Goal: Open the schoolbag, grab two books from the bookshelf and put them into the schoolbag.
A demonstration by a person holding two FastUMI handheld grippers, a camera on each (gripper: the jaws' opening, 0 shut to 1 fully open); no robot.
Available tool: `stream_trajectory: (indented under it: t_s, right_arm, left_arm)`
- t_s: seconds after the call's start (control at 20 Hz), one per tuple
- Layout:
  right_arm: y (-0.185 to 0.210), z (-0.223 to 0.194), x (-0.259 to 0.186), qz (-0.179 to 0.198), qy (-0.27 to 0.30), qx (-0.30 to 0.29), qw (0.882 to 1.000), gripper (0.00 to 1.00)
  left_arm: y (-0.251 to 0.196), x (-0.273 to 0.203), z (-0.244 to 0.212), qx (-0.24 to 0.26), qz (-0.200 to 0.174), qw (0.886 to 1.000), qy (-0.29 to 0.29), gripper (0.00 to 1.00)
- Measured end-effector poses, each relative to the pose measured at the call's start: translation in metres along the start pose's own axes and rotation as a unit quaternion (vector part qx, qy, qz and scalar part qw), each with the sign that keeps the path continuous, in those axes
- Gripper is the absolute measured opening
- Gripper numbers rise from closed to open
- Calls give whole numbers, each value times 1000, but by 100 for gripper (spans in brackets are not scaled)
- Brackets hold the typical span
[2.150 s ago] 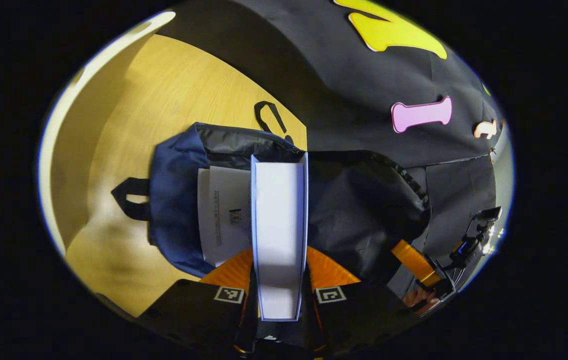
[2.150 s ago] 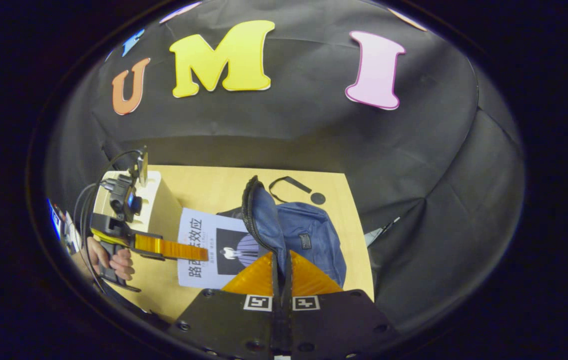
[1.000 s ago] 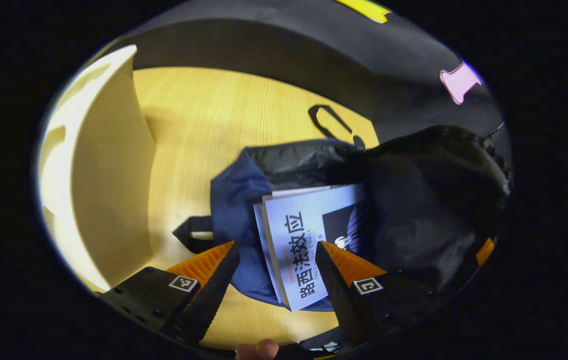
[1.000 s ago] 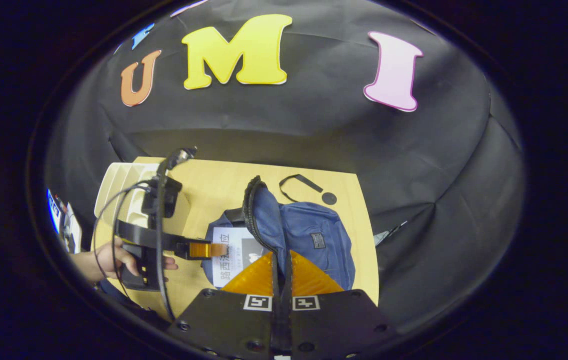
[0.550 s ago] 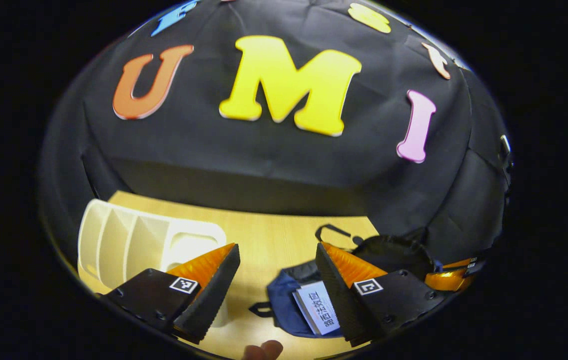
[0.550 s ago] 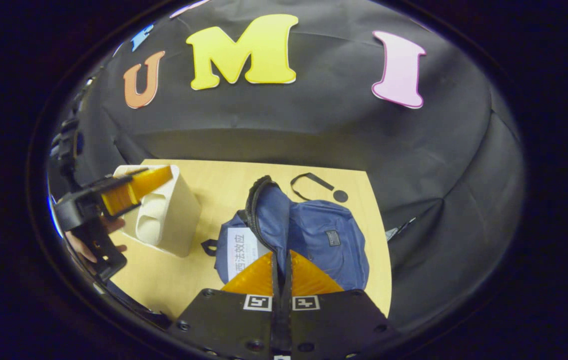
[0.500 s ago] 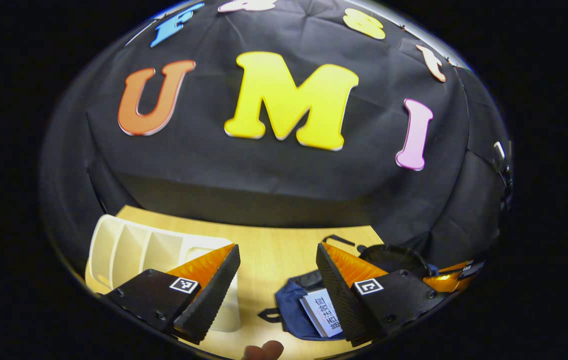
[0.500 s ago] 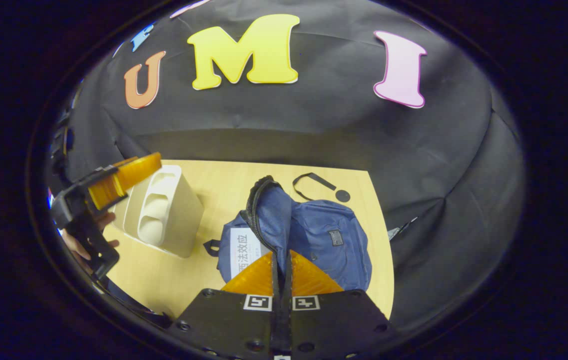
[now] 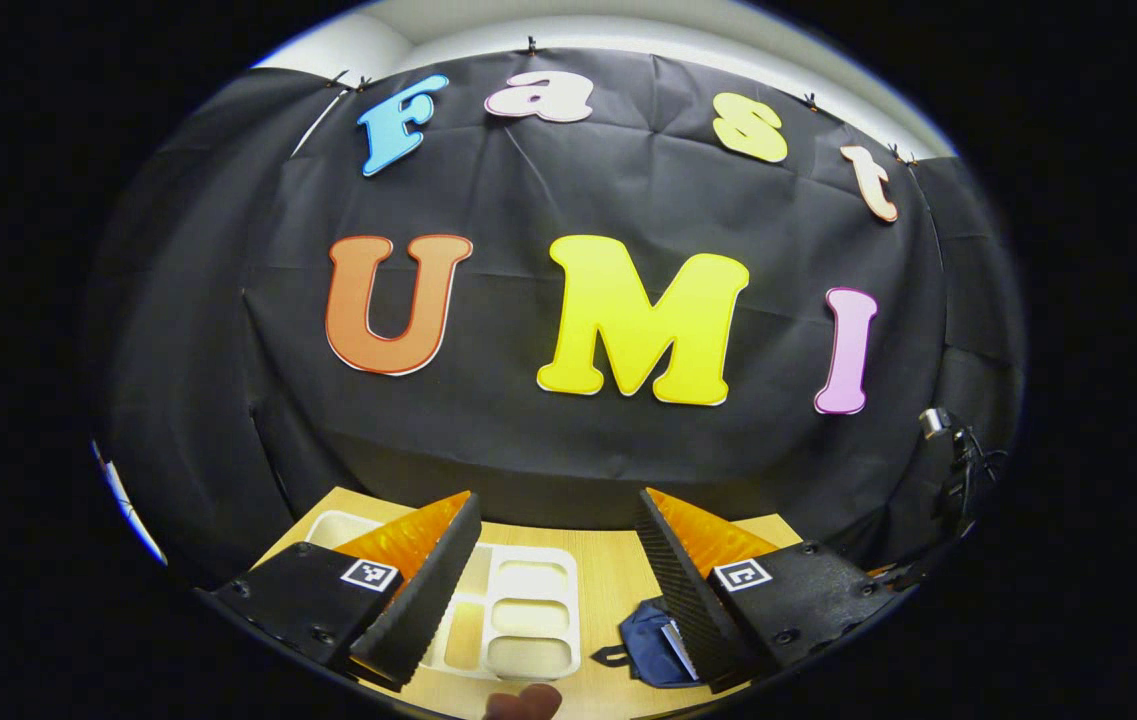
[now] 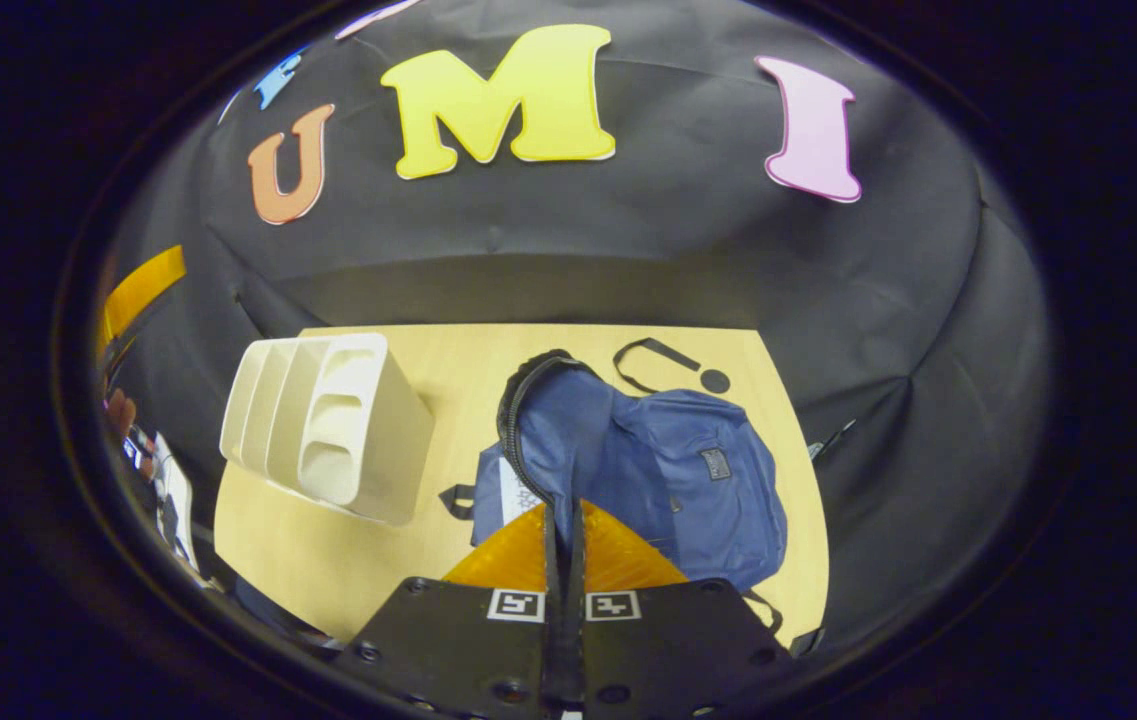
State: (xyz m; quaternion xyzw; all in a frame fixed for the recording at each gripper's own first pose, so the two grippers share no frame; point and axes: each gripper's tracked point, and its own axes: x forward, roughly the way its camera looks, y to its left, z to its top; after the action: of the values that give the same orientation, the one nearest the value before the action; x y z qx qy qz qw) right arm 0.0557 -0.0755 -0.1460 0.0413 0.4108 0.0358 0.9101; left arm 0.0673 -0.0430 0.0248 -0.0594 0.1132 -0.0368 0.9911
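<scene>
Right gripper view, bookshelf (image 10: 328, 430) beside schoolbag (image 10: 668, 470) (unzipped)

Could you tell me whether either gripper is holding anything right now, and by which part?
The right gripper pinches the schoolbag's opened flap at its zippered edge. The left gripper is open and holds nothing.

Bookshelf (image 10: 328, 430) left of schoolbag (image 10: 668, 470) on table (image 10: 328, 560), book (image 10: 518, 497) inside.

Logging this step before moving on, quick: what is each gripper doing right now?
Left gripper: jaws wide open, holding nothing.
Right gripper: jaws shut on the flap of the schoolbag, holding it open.
</scene>
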Motion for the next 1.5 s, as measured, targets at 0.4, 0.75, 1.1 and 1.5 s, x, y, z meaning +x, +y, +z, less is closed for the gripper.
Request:
stream_trajectory:
  t_s: [0.4,0.75,1.1,1.5]
  right_arm:
    - [41,2,-14,24,-36,25,999,32]
    - [74,78,-84,2,-229,43,973,96]
    - [100,131,-163,-16,-373,54,926,96]
    - [92,148,-191,-24,-427,56,902,94]
  left_arm:
    - [44,-47,43,41,21,997,-56,98]
    - [65,-64,93,113,38,985,-127,97]
    - [37,-71,102,82,6,989,-126,97]
    - [65,-68,120,45,36,988,-140,98]
